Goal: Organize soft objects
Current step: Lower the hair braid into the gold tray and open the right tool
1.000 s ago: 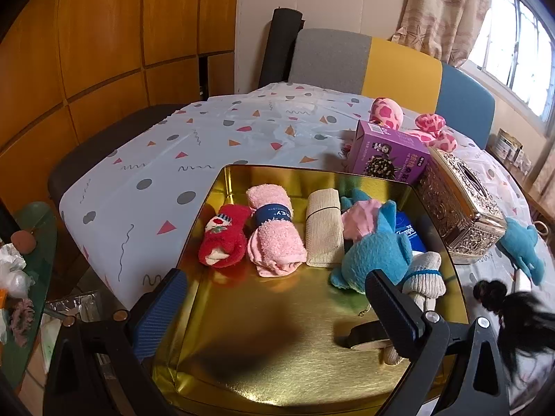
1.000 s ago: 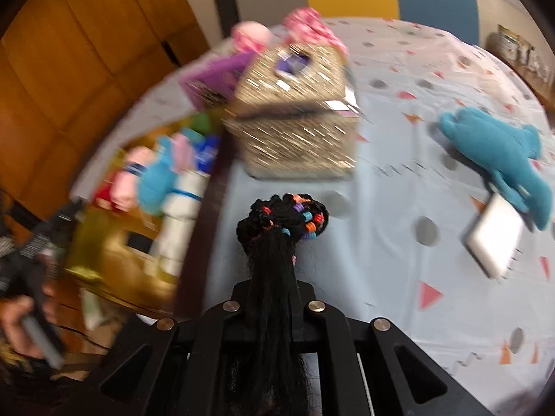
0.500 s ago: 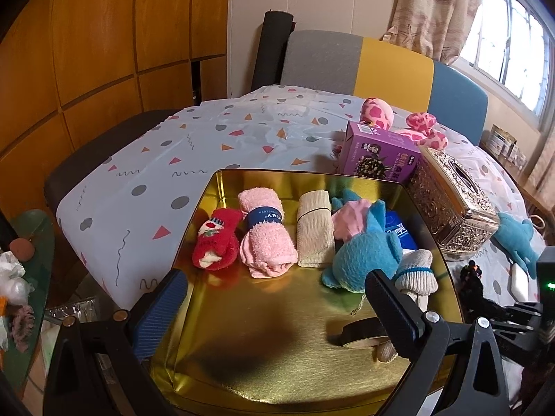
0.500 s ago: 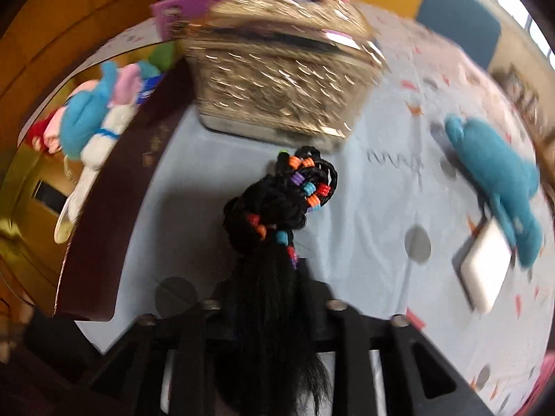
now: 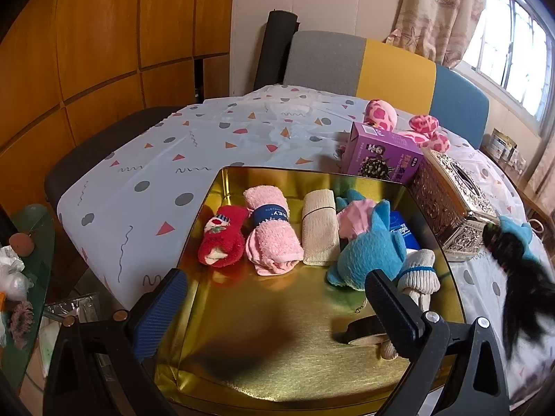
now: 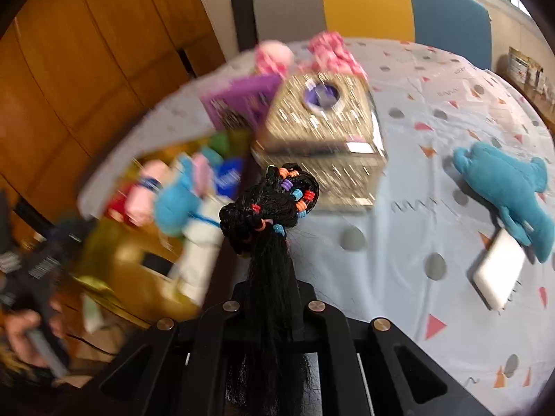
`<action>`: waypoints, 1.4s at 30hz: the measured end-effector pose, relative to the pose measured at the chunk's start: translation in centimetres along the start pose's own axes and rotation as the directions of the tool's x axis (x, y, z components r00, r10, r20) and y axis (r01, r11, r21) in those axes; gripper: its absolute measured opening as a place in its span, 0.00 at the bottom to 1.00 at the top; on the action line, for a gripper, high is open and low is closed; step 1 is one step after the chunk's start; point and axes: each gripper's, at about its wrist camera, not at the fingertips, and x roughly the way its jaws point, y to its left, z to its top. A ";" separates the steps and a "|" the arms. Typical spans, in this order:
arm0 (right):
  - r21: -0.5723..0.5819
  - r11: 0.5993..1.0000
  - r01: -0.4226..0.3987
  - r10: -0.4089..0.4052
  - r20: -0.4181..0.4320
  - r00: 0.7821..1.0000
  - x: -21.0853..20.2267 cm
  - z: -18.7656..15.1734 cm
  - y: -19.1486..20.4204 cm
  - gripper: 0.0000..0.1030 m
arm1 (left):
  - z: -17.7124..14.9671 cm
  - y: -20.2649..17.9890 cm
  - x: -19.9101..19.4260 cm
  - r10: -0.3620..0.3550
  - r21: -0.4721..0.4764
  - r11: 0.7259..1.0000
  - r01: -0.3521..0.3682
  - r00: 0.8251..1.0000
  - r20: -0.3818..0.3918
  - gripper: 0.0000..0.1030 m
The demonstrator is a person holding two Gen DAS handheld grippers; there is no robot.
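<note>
Midway through a tidy-up, the right gripper [image 6: 274, 277] pinches a black hair bundle [image 6: 269, 208], its fingers pressed together on the strands so the beaded knot juts ahead of the tips, long axis running up the frame. In the left-wrist view the same bundle [image 5: 513, 260] hangs blurred at the right edge, beside the embossed metal tissue box [image 5: 454, 208]. The gold tray [image 5: 277, 346] lies to the bundle's left in both views, making the right hand the nearer one for the drop. Fleecy rolled towels, a red sock [image 5: 222, 239] and a blue plush [image 5: 371, 253] line its far side; the glossy near half is bare. The left gripper [image 5: 274, 305] hovers over it, ribbed fingers spread, gripping nothing.
</note>
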 end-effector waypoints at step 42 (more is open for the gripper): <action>-0.012 0.973 -0.230 0.228 -0.103 0.968 10.7 4.6 12.3 0.39 | -0.2 5.5 -0.2 0.089 -0.094 0.992 -0.090 0.996 -0.015 1.00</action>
